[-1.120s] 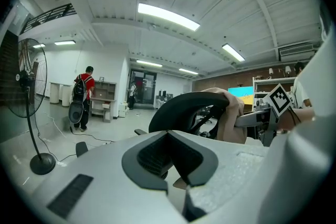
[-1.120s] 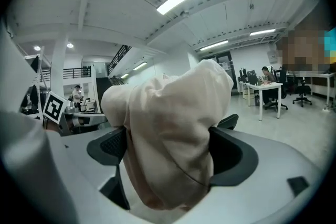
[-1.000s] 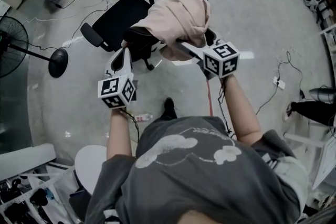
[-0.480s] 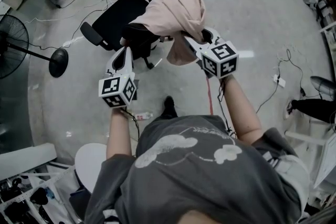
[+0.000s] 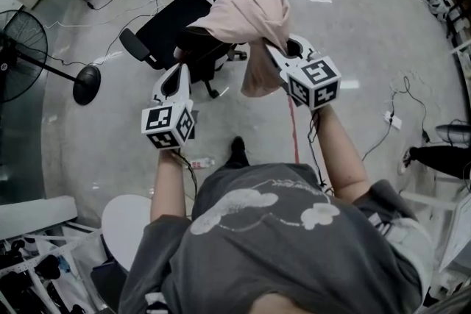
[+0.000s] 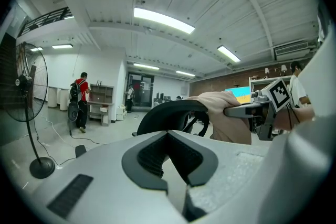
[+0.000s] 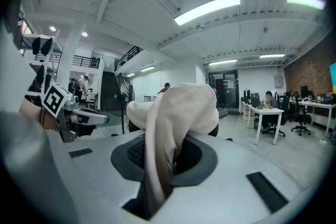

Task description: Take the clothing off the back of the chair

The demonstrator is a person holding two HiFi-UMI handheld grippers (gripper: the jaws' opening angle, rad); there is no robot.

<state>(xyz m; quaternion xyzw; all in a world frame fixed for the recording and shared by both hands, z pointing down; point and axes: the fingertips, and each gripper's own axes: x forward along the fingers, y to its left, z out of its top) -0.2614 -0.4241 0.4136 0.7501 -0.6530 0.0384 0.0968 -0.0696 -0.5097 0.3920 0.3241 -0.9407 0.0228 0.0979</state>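
**Head view:** A person in a grey shirt stands on the concrete floor with a tool in each hand, facing a black office chair (image 5: pixel 168 24) at 11 o'clock. The pale pink clothing (image 5: pixel 249 11) lies draped over the top of the chair back at 12 o'clock. One fold of it trails down toward 1 o'clock, where the right tool (image 5: pixel 271 52) has it. The left tool (image 5: pixel 179 71) points at the chair back from 10 o'clock, apart from the cloth. A standing fan (image 5: pixel 20 48) is at 9 o'clock.

**Left gripper view:** The left tool (image 6: pixel 176 165) has its jaws pressed together with nothing between them. Beyond them the chair back (image 6: pixel 168 113) arches at 12 o'clock. The clothing (image 6: pixel 226 123) hangs over its right end at 2 o'clock, and the right tool (image 6: pixel 233 111) reaches into the cloth from 3 o'clock.

**Right gripper view:** The right tool (image 7: pixel 157 181) has just been closing its jaws, and they pinch a hanging fold of the clothing (image 7: pixel 178 107). The cloth rises from the jaws at 6 o'clock to the bundle over the chair at 12 o'clock. The left tool (image 7: pixel 102 118) shows at 9 o'clock.
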